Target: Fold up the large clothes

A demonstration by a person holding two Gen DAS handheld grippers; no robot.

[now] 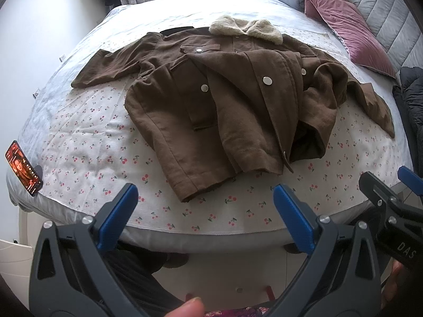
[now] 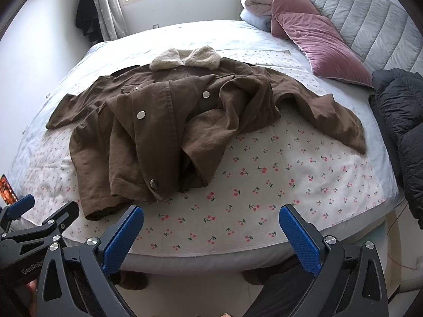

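A large brown jacket (image 1: pixel 224 100) (image 2: pixel 169 121) with a cream fleece collar (image 1: pixel 246 29) (image 2: pixel 185 58) and metal snaps lies front-up on the bed, sleeves spread to both sides, its right front panel rumpled and partly folded over. My left gripper (image 1: pixel 205 206) hangs open at the bed's near edge, below the jacket's hem, holding nothing. My right gripper (image 2: pixel 211 229) is open too, over the cherry-print cloth (image 2: pixel 264 185) just below and right of the hem. Each gripper shows at the edge of the other's view.
The bed (image 1: pixel 158 240) has a cherry-print cloth (image 1: pixel 87 142) under the jacket. A lit phone (image 1: pixel 23 167) lies at its left corner. Pink pillows (image 2: pixel 317 42) and a rolled quilt (image 2: pixel 256 8) sit by the grey headboard. A black puffer coat (image 2: pixel 401 121) lies at the right.
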